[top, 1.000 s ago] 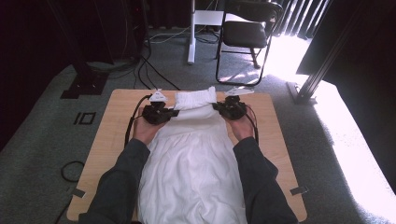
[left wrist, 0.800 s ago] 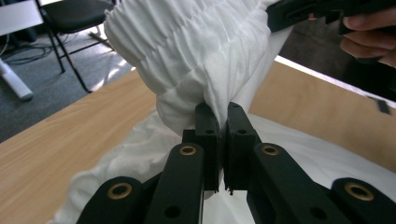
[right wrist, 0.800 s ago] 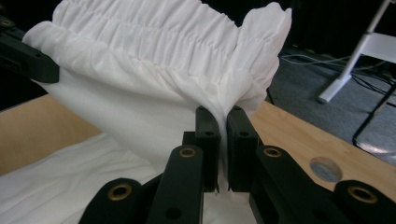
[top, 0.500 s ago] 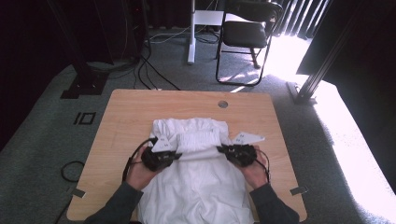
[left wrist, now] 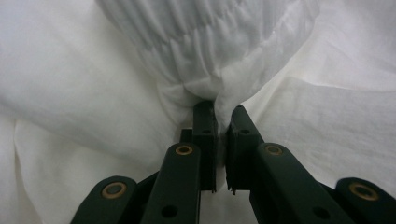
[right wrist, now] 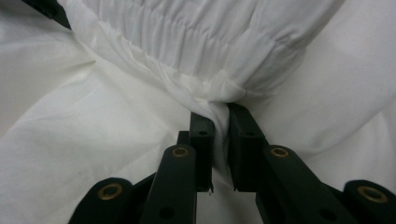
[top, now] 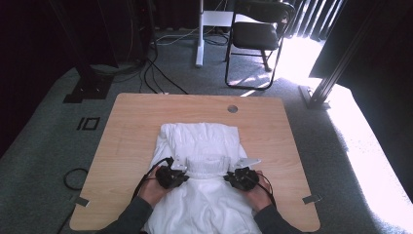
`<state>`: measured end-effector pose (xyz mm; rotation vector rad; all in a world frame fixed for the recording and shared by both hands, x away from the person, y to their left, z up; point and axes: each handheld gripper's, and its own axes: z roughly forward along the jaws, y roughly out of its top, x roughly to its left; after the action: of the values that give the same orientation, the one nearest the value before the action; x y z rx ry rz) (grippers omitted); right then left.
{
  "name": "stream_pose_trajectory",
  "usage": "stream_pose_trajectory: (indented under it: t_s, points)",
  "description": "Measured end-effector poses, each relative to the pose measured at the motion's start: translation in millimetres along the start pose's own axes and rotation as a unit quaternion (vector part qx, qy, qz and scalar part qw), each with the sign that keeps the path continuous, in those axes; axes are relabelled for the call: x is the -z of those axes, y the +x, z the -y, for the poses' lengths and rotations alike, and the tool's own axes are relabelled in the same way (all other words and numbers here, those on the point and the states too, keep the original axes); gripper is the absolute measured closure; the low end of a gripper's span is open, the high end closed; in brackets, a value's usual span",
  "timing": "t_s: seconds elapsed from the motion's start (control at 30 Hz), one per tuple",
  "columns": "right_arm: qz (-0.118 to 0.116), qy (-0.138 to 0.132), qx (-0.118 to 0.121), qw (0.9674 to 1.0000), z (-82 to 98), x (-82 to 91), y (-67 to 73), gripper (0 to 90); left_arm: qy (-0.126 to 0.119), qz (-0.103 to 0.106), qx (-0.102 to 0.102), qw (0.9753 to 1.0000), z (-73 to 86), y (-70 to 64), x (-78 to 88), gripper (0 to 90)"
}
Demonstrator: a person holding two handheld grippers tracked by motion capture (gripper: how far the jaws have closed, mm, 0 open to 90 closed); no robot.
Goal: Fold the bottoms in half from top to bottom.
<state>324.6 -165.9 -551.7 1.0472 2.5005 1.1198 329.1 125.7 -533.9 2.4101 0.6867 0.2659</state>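
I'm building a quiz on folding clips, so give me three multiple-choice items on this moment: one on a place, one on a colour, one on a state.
1. Where does the garment lie?
A. on the chair
B. on the table, hanging over its near edge
C. on the carpet

2. What colour is the garment?
A. white
B. red
C. black

3. How do the left gripper and the right gripper stand to the cloth?
A. both wide open above it
B. one lies on the floor
C. each has cloth pinched between its jaws

Answers: B, the high view shows it spread on the wooden top; A, it is white in every view; C, each gripper view shows a fold caught between the black jaws.
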Motion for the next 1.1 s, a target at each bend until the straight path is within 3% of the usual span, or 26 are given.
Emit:
stream_pose_trajectory:
  t_s: [0.1,0.27,0.43,0.53,0.8,1.1]
  points:
    - [0.009,0.001,0.001,1.0,-6.4,-5.1,-5.6,81.2,-0.024,0.0,0.023,0.9994,0.1,16.7,-5.1,85.6]
    - [0.029,0.002,0.004,0.9996,-25.2,-20.6,-20.1,80.9,-0.063,-0.006,0.07,0.9955,-0.3,43.4,-13.9,85.7]
    - [0.059,0.008,0.001,0.9982,-45.7,-36.8,-36.1,80.7,-0.039,-0.054,0.051,0.9965,-19.7,53.6,-23.1,85.8]
    - [0.07,0.007,-0.018,0.9974,-57.8,-46.1,-52.2,80.0,-0.034,-0.064,0.059,0.9956,-29.8,64.1,-29.6,85.8]
    - [0.087,-0.004,-0.047,0.9951,-71.4,-58.9,-71.3,79.5,-0.015,-0.102,0.057,0.9931,-54.1,87.7,-45.3,84.5]
    - [0.083,-0.007,-0.058,0.9949,-73.2,-60.3,-77.6,78.7,-0.021,-0.095,0.07,0.9929,-55.6,93.8,-46.8,82.2]
